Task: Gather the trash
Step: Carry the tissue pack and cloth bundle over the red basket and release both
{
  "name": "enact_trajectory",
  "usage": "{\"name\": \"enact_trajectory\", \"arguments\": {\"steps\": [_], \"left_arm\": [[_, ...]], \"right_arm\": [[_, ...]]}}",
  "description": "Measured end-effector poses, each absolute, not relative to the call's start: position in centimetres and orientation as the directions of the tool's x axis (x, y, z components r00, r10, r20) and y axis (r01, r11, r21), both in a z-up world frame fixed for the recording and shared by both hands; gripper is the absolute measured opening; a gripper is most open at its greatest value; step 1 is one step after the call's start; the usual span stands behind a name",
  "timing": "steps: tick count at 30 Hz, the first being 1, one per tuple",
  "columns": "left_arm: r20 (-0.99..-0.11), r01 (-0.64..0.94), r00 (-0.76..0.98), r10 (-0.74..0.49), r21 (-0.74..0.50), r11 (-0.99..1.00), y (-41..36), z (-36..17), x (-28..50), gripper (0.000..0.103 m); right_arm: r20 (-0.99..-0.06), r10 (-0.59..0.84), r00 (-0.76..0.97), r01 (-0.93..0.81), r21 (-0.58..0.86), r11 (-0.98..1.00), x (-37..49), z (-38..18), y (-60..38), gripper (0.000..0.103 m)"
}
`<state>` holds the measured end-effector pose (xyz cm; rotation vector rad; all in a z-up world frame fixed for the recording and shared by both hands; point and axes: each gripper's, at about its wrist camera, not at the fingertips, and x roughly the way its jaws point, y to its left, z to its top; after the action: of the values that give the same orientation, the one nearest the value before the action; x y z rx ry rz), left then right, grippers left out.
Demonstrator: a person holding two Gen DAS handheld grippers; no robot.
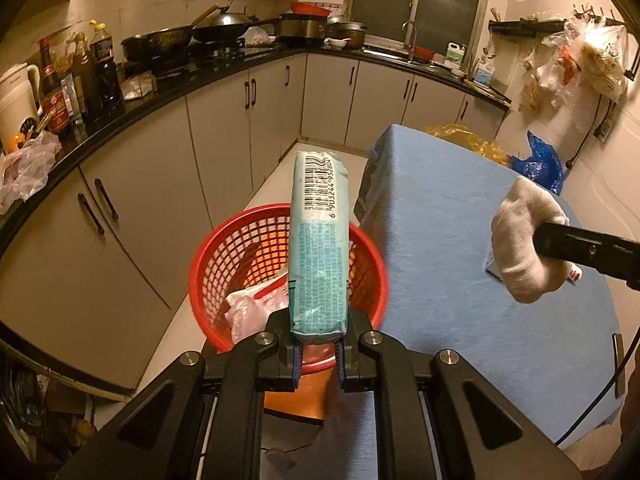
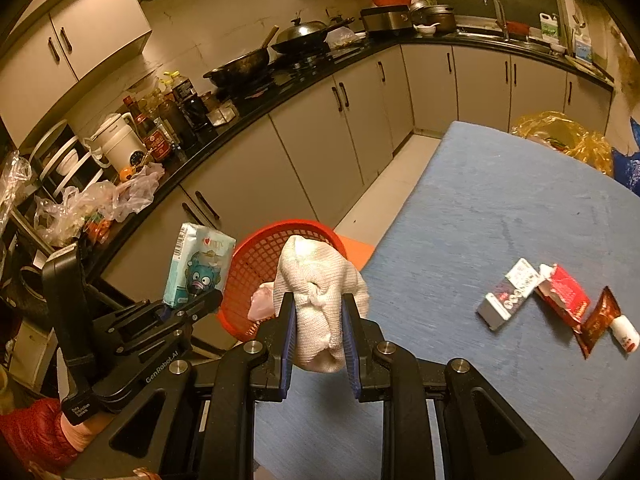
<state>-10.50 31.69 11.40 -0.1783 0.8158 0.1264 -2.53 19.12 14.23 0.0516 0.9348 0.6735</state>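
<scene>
My left gripper [image 1: 318, 344] is shut on a light blue drink carton [image 1: 319, 240], barcode side up, held over the red mesh basket [image 1: 224, 256]. In the right wrist view the same carton [image 2: 198, 270] shows its cartoon face, left of the basket [image 2: 256, 264]. My right gripper [image 2: 319, 320] is shut on a crumpled white cloth [image 2: 320, 284], at the blue table's left edge near the basket; the cloth [image 1: 524, 240] also appears in the left wrist view. Pale plastic trash [image 1: 248, 308] lies inside the basket.
On the blue table [image 2: 500, 220] lie a white and grey small box [image 2: 508, 300], a torn red packet [image 2: 564, 296], a brown sachet [image 2: 598, 320] and a small white bottle [image 2: 626, 334]. Kitchen cabinets [image 1: 224, 128] run along the left. A yellow bag [image 2: 560, 132] sits beyond the table.
</scene>
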Motion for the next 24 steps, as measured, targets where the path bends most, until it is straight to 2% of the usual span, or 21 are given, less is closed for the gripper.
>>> {"name": "enact_trajectory", "arguments": {"steps": [16, 20, 22, 24], "left_arm": [[-0.768, -0.158, 0.64, 0.015, -0.112, 0.981, 36.3, 9.3, -7.6, 0.012], [-0.769, -0.146, 0.639, 0.002, -0.119, 0.982, 36.7, 8.9, -6.5, 0.012], [-0.77, -0.143, 0.637, -0.003, -0.123, 0.982, 36.9, 8.8, -6.1, 0.016], [-0.77, -0.147, 0.639, -0.007, -0.131, 0.98, 37.1, 8.8, -5.9, 0.036]], "right_arm": [[-0.765, 0.534, 0.36, -0.521, 0.31, 0.795, 1.4, 10.9, 26.2, 0.024], [-0.776, 0.521, 0.355, -0.498, 0.315, 0.808, 2.8, 10.2, 27.2, 0.03], [-0.778, 0.511, 0.366, -0.488, 0.307, 0.817, 3.4, 10.2, 27.4, 0.032], [-0.774, 0.511, 0.374, -0.478, 0.311, 0.822, 3.7, 10.4, 27.2, 0.039]]}}
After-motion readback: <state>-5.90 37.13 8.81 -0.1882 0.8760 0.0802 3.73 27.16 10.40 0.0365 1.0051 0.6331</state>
